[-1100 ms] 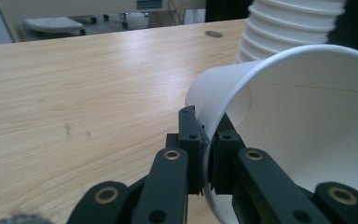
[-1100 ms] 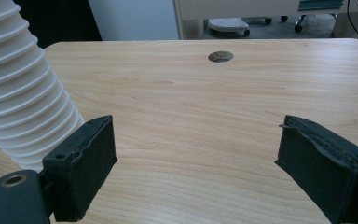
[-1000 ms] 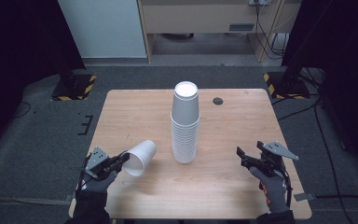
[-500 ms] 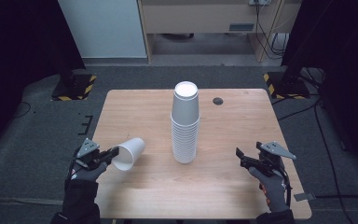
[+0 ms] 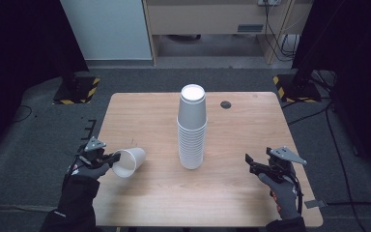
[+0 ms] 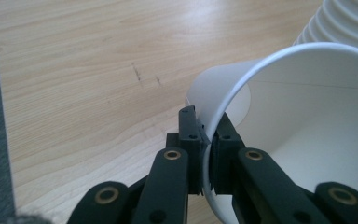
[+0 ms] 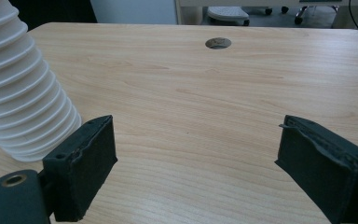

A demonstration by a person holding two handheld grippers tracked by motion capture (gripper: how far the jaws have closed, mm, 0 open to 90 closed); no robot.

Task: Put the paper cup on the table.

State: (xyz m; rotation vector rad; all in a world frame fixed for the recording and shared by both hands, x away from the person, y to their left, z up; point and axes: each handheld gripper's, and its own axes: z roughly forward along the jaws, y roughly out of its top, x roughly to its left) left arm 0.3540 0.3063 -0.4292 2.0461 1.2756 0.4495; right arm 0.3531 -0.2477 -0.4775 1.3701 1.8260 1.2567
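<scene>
A tall stack of white paper cups [image 5: 192, 128] stands upside down in the middle of the wooden table [image 5: 154, 111]; its ribbed rims show in the right gripper view [image 7: 18, 93] and at the top right of the left gripper view [image 6: 349, 23]. My left gripper [image 5: 110, 158] is at the table's left edge, shut on the rim of a single white cup [image 5: 128, 161] that lies tilted on its side, mouth toward the gripper. In the left gripper view the cup's rim [image 6: 223, 112] is pinched between the jaws. My right gripper [image 5: 251, 163] stands open at the right, with nothing between its jaws [image 7: 193, 172].
A round dark cable hole [image 5: 226, 104] sits in the table at the back right, also seen in the right gripper view [image 7: 217, 43]. Grey carpet [image 5: 38, 145] surrounds the table. Cabinets stand behind it.
My left gripper has carried the single cup leftward and a little up, away from the stack. The right gripper has stayed where it was.
</scene>
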